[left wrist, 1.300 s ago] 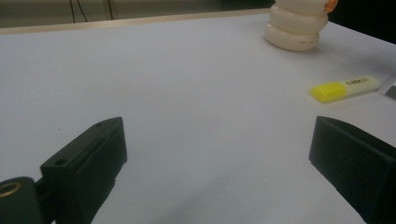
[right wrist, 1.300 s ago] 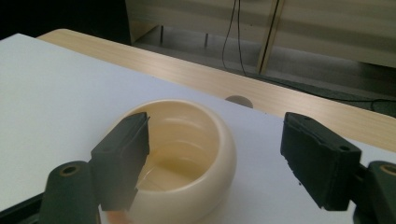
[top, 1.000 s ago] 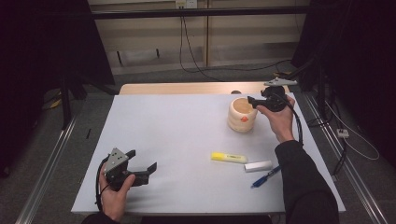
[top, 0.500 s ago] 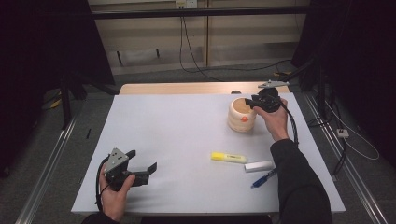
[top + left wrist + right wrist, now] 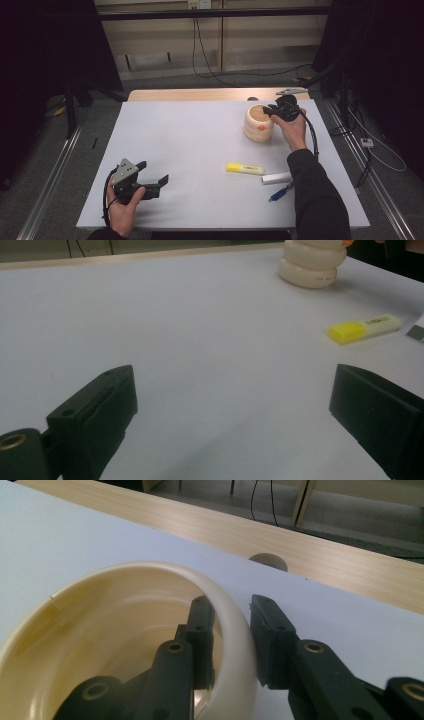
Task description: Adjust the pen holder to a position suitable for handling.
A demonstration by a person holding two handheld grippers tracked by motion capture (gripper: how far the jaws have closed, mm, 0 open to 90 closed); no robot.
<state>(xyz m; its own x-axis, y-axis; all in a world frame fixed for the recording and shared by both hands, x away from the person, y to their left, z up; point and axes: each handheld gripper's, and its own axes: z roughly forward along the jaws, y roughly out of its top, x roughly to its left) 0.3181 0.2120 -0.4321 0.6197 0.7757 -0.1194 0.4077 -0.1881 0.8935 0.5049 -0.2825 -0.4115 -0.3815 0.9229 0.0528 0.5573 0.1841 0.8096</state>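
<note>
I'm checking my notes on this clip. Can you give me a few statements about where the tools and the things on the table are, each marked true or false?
1. The right tool has one jaw inside the cream cup and one outside its rim. True; the jaws have just been closing around that rim.
2. The left tool holds the yellow highlighter. False: its jaws stand wide apart with nothing between them, and the highlighter lies apart on the table.
3. The cup lies tipped on its side. False: it stands upright.
4. A blue pen lies near the table's near right edge. True.
5. The highlighter is inside the cup. False: it lies on the table, nearer the person.
</note>
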